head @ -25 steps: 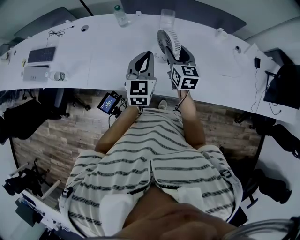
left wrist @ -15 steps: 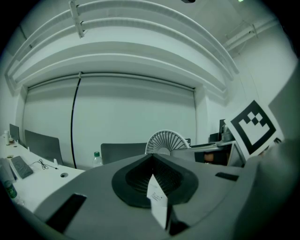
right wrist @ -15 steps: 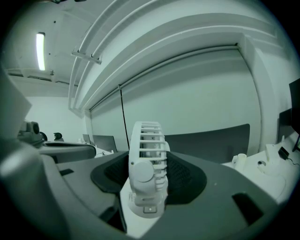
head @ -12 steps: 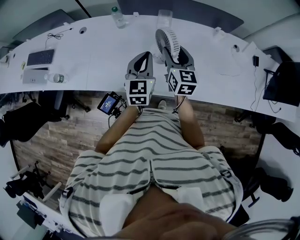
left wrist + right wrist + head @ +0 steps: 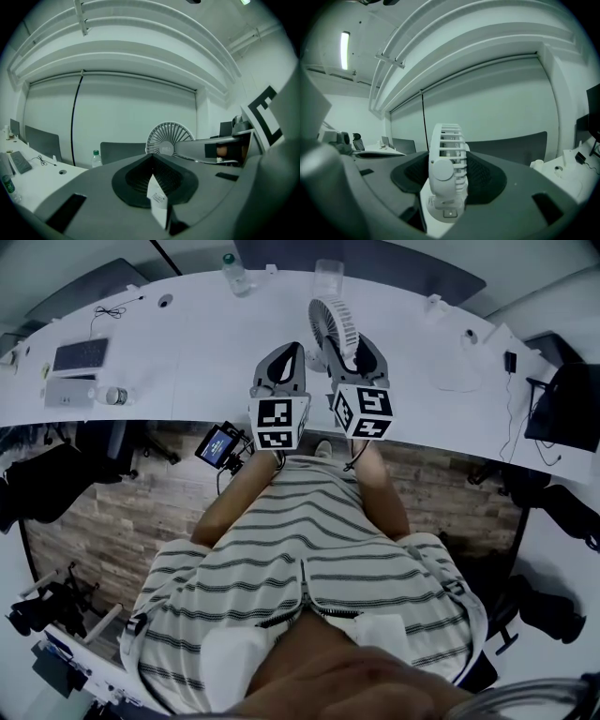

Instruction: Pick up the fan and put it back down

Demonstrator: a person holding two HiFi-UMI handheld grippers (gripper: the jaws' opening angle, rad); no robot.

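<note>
Fan (image 5: 334,324) stands upright between the right gripper's (image 5: 351,345) jaws, which pinch its sides edge-on, likely for a steady lift off the desk (image 5: 187,352), while the left gripper (image 5: 284,360) hangs just left of the fan, jaws pressed together, empty.

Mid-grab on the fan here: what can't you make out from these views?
1. Base of the fan: the right gripper covers it in the head view and the jaws crop it in the right gripper view, so lifted or not is unclear.
2. Lower half of the fan, left gripper view: hidden behind the right gripper and the left gripper.
3. Label of the bottle, head view: too small to read.
</note>
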